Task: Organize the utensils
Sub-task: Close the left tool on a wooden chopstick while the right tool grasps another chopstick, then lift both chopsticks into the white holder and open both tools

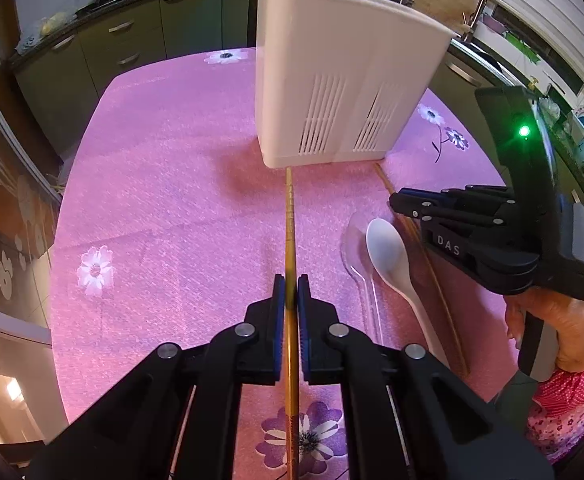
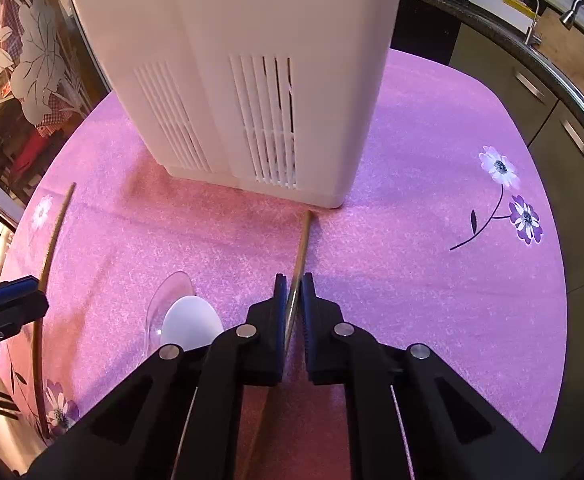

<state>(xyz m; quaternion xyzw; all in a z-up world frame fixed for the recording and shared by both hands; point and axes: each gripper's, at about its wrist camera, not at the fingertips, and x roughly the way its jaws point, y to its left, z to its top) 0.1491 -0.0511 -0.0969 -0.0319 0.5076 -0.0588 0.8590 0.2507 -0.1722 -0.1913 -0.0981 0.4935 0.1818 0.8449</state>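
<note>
Up close, left gripper (image 1: 290, 294) clamped on one chopstick (image 1: 290, 216); right gripper (image 2: 293, 295) narrow around second chopstick (image 2: 302, 240), contact unclear. Between them on pink cloth (image 1: 164, 184), two spoons: one white (image 1: 387, 248), one clear (image 1: 353, 240). Farther back, one white holder (image 1: 331, 80), more chopsticks inside.

Left gripper (image 1: 290, 292): black linkage arms, silver rivets, blue ribbed pads. Right gripper (image 1: 395, 203): black, white "DAS" lettering, green LED. Hand (image 1: 567, 320): bare skin, pink dotted sleeve.
</note>
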